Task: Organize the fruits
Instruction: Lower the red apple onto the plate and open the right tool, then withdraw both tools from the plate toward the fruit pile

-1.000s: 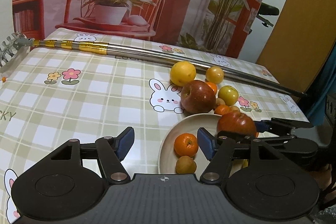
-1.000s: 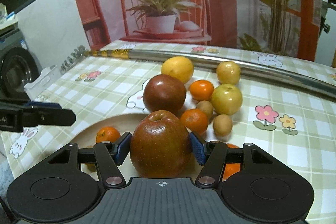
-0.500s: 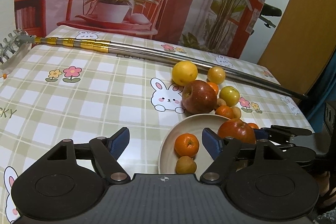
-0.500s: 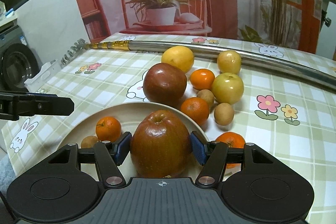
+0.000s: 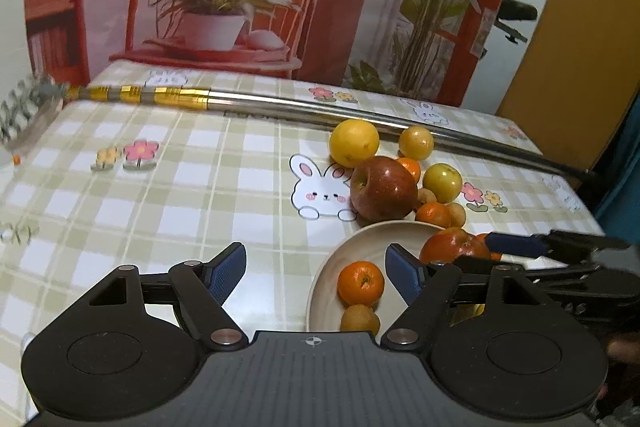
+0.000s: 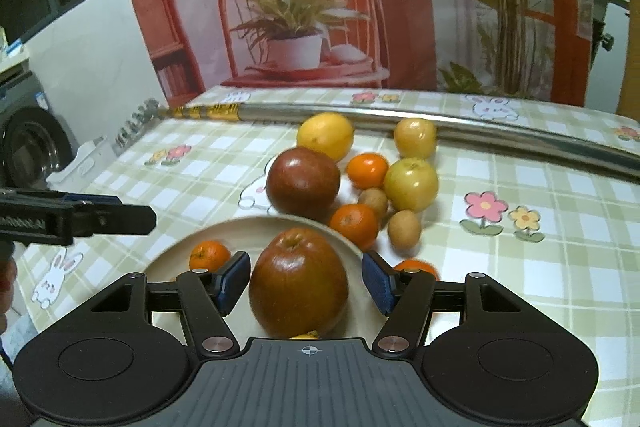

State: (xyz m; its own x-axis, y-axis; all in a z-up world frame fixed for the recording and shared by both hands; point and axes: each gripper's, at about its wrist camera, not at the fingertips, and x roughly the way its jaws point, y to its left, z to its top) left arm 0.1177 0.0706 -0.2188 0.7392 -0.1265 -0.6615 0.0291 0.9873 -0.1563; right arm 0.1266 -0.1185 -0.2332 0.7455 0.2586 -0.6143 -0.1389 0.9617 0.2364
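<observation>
Red apple set down in the plate

Your left claw [image 5: 315, 269] waits apart, empty; your right claw [image 6: 306, 281] stands apart around the red apple [image 6: 298, 283] on the plate [image 6: 176, 253]; next, draw back and fetch the desk fruit.

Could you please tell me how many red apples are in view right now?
2. One red apple sits on the plate between the right gripper's open fingers; the other red apple lies on the tablecloth just beyond the plate. None appears hidden.

I was in a home: ahead of my claw lay a checked bunny-print tablecloth [image 5: 168, 187], and off to its left stood a dark front-loading washing machine [image 6: 32, 147].
</observation>
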